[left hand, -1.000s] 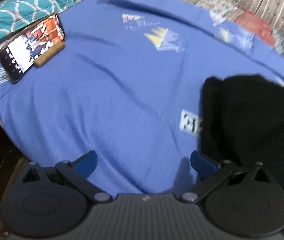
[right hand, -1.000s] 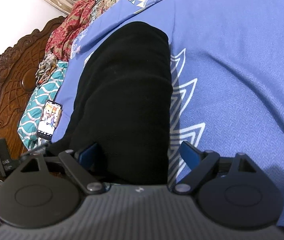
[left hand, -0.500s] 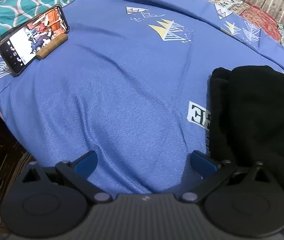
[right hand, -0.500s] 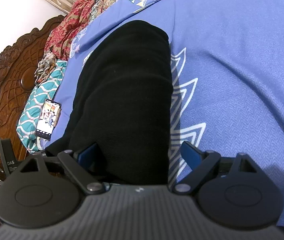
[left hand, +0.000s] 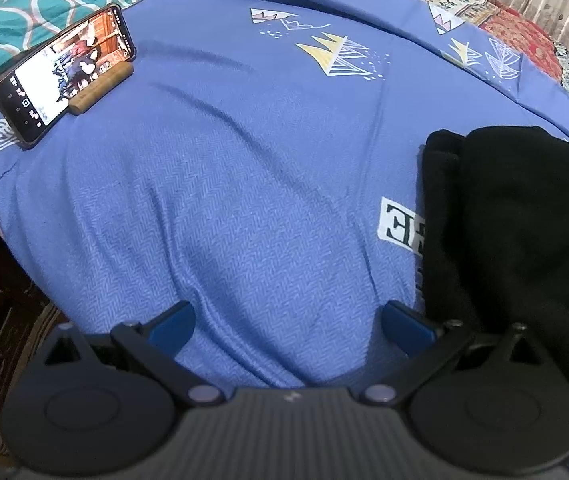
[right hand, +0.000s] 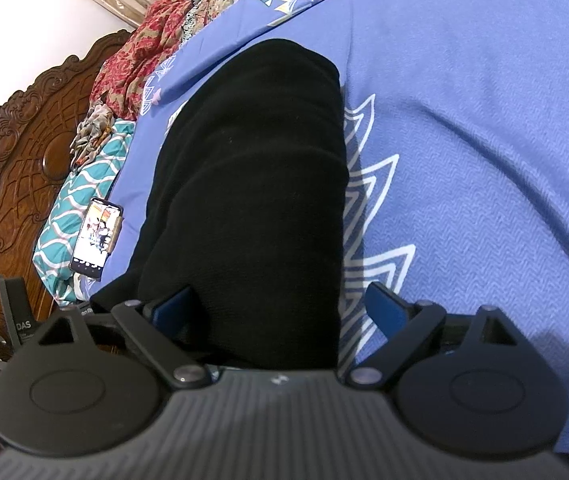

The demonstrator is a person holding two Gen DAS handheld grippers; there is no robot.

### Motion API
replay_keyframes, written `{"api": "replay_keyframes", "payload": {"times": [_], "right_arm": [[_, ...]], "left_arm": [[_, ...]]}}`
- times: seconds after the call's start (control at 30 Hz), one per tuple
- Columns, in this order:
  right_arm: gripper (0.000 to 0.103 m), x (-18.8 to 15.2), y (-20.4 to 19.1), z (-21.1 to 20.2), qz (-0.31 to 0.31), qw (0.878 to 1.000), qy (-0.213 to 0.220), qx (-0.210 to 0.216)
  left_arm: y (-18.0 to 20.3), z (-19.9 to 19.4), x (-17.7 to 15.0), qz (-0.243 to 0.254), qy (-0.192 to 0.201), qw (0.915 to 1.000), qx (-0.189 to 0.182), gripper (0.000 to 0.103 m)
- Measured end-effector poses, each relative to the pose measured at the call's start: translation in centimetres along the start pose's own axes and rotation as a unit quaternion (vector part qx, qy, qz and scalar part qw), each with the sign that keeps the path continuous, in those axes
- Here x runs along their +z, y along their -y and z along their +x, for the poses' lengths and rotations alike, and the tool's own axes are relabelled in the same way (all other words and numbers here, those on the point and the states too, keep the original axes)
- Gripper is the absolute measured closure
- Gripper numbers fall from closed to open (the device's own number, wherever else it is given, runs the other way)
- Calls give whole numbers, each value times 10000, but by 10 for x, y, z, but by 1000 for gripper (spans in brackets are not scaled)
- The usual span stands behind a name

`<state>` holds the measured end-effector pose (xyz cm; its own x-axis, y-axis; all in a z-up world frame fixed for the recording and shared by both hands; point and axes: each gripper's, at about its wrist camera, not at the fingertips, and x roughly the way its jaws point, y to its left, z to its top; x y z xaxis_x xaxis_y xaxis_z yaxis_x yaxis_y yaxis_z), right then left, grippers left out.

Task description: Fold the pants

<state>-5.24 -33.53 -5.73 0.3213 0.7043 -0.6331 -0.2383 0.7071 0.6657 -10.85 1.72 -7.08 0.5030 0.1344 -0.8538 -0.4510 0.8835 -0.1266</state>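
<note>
- Seemingly at the tail of the fold, the black knit pants (right hand: 252,200) lie as a long narrow bundle on the blue patterned bedsheet (right hand: 484,160), running straight ahead from between the jaws of the right gripper (right hand: 280,308).
- Those jaws stand spread wide, one blue pad on each side of the bundle's near end, clamping nothing; whether the left pad touches the cloth cannot be told.
- Off to the left, the left gripper (left hand: 288,324) also has its jaws parted and empty, with only bare sheet between them; the pants (left hand: 524,240) sit just beyond its right jaw.
- Both tools placed low at the bed's near edge suggests the person is either releasing the garment or lining up for one more fold.
- Doubled layers show at the bundle's left edge in the left wrist view, and soft ridges cross its top, so the cloth looks thick and stacked rather than flat.
- Its far end is rounded and lies neatly on the sheet; the right edge is straight.
- Farther ahead of the left jaw, a lit smartphone (left hand: 64,76) leans in a small wooden stand (left hand: 100,90) near a teal-and-white patterned pillow (left hand: 36,28), probably placed to face the person.
</note>
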Motion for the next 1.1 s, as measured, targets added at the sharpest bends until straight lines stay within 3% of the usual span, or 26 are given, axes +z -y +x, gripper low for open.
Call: {"api": "replay_keyframes", "payload": {"times": [0.27,0.87,1.1], "right_arm": [[0,-3,-3,2,74,9999,58,56],[0,-9,-5,0,102,9997,196,44],[0,-8,4,-2,350,9988,250,247]], "left_arm": [[-2,2,-3,69,87,9999,-55,0],[-12,2,-5,26,149,9993,-352,0],[-11,2,-7,83,180,9992,-345,0]]}}
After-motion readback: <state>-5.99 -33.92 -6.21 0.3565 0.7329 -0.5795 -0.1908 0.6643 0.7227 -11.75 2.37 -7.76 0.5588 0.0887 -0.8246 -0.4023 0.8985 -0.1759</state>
